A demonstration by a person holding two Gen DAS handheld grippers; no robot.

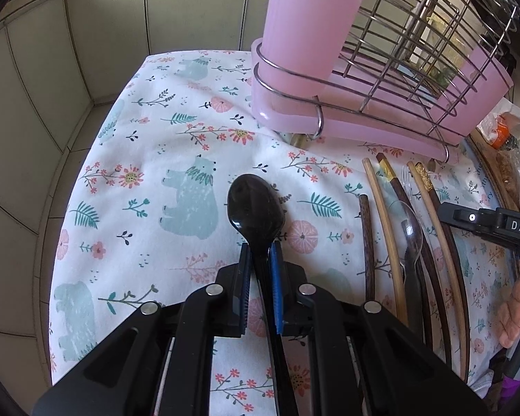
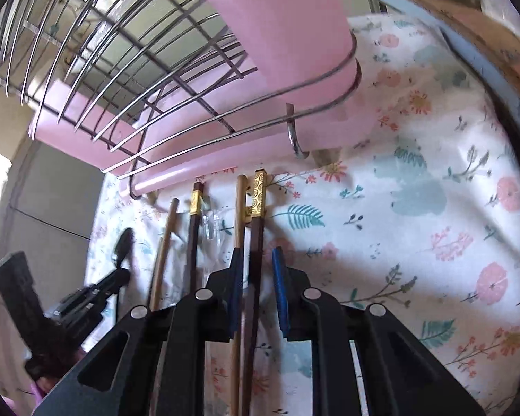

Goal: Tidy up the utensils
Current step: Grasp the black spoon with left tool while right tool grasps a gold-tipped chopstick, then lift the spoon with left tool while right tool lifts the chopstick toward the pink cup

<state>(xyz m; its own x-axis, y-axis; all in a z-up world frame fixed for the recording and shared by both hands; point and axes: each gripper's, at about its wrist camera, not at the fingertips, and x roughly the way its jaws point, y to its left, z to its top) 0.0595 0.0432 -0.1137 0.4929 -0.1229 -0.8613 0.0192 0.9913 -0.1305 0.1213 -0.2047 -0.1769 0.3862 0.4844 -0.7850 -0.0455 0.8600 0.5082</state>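
My left gripper (image 1: pixel 260 253) is shut on the handle of a black spoon (image 1: pixel 254 204), bowl pointing forward over the floral cloth (image 1: pixel 149 173). It also shows at the left of the right wrist view (image 2: pixel 121 246). My right gripper (image 2: pixel 258 260) is open, its jaws on either side of a dark chopstick with a gold end (image 2: pixel 258 208) and a pale wooden chopstick (image 2: pixel 238 215) lying on the cloth. Several more chopsticks (image 1: pixel 381 208) and a clear plastic spoon (image 1: pixel 410 222) lie in a row to the right of the black spoon.
A wire dish rack (image 1: pixel 416 45) on a pink tray (image 1: pixel 364 128) stands at the back, with a tall pink holder (image 1: pixel 312 20) at its left end. Tiled wall (image 1: pixel 52 69) is on the left. A round board edge (image 1: pixel 495 180) lies at the right.
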